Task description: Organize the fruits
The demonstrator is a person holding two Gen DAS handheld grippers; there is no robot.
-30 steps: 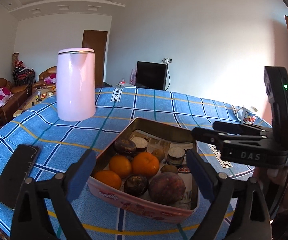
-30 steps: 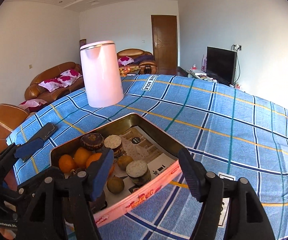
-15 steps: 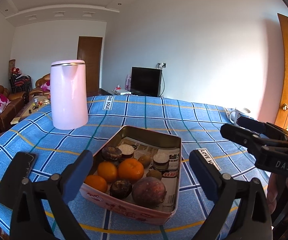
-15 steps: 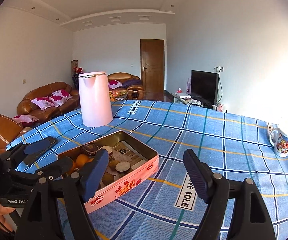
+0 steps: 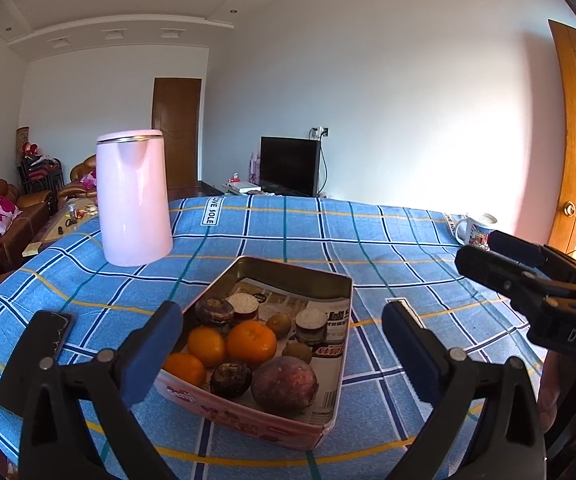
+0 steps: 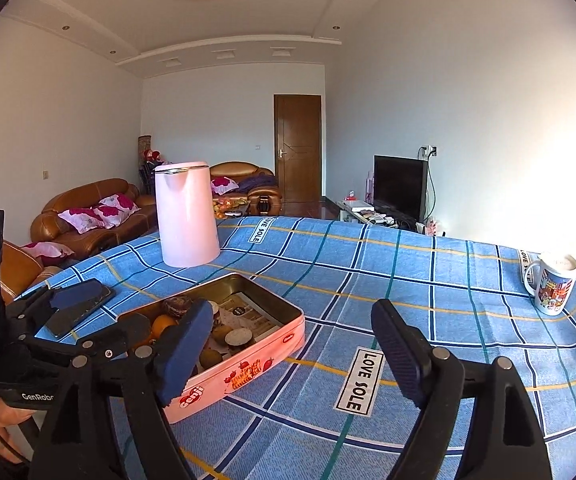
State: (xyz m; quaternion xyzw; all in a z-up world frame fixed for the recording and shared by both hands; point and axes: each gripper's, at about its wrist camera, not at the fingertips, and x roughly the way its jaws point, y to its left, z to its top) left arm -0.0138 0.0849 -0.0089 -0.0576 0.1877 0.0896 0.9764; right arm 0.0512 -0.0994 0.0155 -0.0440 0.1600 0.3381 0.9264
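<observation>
A pink tin (image 5: 329,292) lined with newspaper sits on the blue checked tablecloth (image 5: 367,240). It holds three oranges (image 5: 251,342), a large dark purple fruit (image 5: 284,384), small brown fruits and some round cakes. My left gripper (image 5: 280,316) hovers in front of the tin's near end, its jaws still opening, wide apart with nothing gripped. In the right wrist view the tin (image 6: 248,368) lies to the left. My right gripper (image 6: 293,314) hangs beside the tin's right corner over bare cloth, jaws opening and holding nothing.
A tall pink kettle (image 5: 134,200) stands behind the tin at the left. A dark phone (image 5: 36,356) lies near the table's left edge. A printed mug (image 6: 551,288) stands at the far right edge. Sofas, a TV and doors lie beyond the table.
Both grippers have drawn back from the tin and their jaws stand wider. The right gripper has swung away to the right, off the tin and over the cloth.
</observation>
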